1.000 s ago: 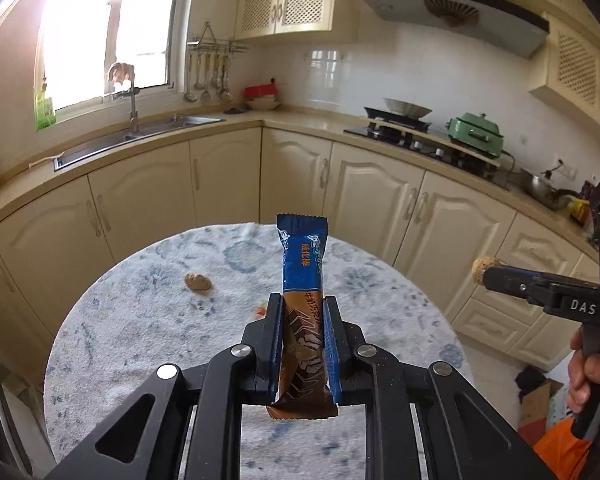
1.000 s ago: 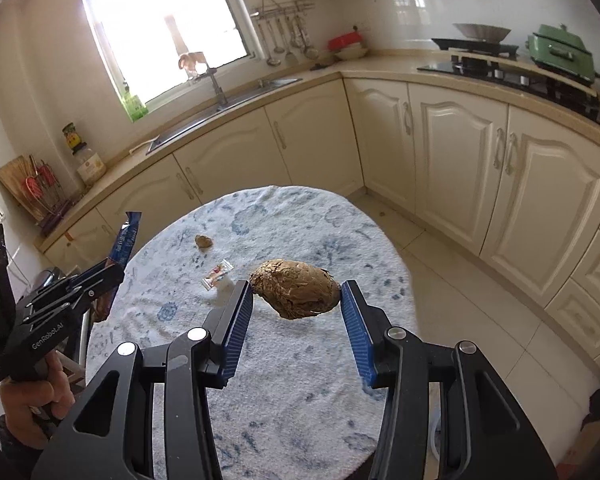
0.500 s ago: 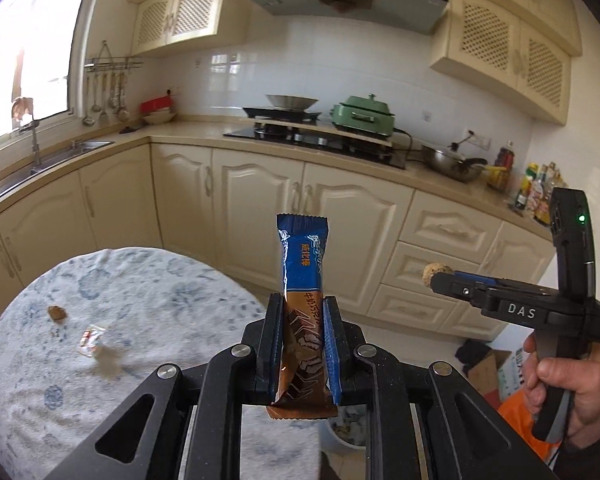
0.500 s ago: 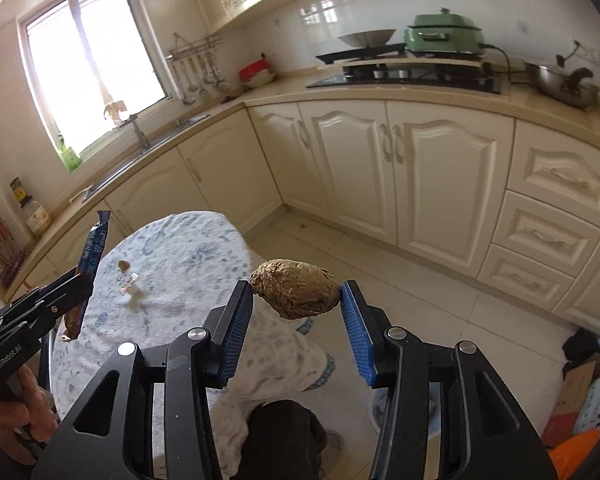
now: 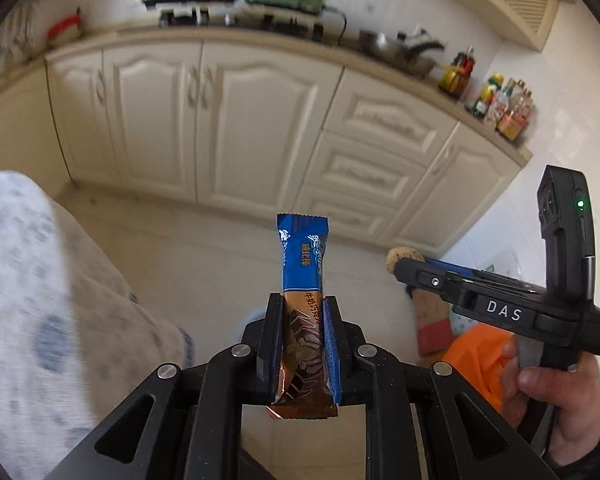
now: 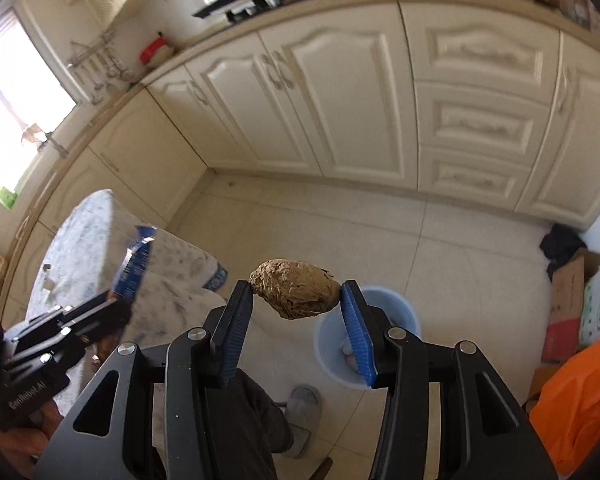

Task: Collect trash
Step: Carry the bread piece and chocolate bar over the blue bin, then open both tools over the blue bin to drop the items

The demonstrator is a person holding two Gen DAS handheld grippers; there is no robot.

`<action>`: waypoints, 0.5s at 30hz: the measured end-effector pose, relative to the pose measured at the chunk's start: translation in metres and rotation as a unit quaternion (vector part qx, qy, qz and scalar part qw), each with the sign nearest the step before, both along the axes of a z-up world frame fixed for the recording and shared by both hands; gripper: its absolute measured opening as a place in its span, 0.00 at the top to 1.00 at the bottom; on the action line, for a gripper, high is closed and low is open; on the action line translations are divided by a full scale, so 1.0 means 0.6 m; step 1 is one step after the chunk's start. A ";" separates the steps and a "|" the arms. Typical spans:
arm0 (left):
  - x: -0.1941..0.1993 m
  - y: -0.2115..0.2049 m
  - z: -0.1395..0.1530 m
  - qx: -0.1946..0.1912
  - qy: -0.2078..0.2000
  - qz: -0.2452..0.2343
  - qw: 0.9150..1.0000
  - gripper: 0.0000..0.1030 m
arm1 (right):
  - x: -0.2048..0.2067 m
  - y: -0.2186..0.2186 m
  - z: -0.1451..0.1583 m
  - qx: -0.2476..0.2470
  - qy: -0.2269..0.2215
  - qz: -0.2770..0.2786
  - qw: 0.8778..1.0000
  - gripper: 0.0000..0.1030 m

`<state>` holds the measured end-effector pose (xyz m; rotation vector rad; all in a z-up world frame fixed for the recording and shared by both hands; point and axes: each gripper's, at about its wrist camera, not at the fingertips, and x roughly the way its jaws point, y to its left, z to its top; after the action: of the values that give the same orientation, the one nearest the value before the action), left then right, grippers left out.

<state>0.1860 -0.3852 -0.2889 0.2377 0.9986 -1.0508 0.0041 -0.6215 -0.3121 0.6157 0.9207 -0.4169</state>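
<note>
My left gripper [image 5: 301,304] is shut on a blue and brown snack wrapper [image 5: 303,276] that stands upright between its pads. The same wrapper [image 6: 134,264] shows at the left of the right wrist view, over the table's edge. My right gripper [image 6: 296,292] is shut on a crumpled brown paper ball [image 6: 294,294], held above the floor. A light blue bin [image 6: 384,312] stands on the floor just behind and below the right finger, partly hidden by it. In the left wrist view the right gripper [image 5: 404,264] comes in from the right with the ball [image 5: 398,255] at its tip.
A round table with a blue-patterned cloth [image 5: 28,300] lies at the left. Cream cabinets [image 6: 360,92] line the far wall beyond tiled floor. An orange bag [image 6: 580,396] and cardboard boxes [image 6: 568,296] sit at the right. A person's leg and slipper [image 6: 304,412] are below the right gripper.
Both grippers swung away from the table top toward the floor and cabinets, tilting downward. Each keeps its hold. The blue bin has come into the right wrist view.
</note>
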 end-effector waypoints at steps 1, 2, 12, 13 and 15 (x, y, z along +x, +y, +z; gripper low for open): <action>0.008 -0.016 -0.013 0.008 0.006 -0.004 1.000 0.86 | -0.001 -0.009 -0.018 0.007 0.009 -0.003 1.000 0.55; 0.010 -0.032 -0.028 0.017 0.011 -0.010 1.000 0.86 | -0.001 -0.017 -0.031 0.016 0.015 -0.007 1.000 0.55; 0.101 -0.202 -0.147 0.116 0.074 -0.040 0.990 0.60 | -0.002 -0.082 -0.155 0.073 0.074 -0.043 0.994 0.31; 0.109 -0.214 -0.154 0.129 0.072 -0.038 0.988 0.50 | -0.007 -0.087 -0.159 0.072 0.077 -0.051 0.993 0.23; 0.121 -0.232 -0.155 0.140 0.056 -0.022 0.988 0.30 | -0.015 -0.090 -0.164 0.072 0.081 -0.059 0.992 0.16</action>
<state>0.2584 -0.5242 -0.3817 0.4349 1.2480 -0.9701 -0.0050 -0.6755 -0.4104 0.7790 1.0792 -0.5151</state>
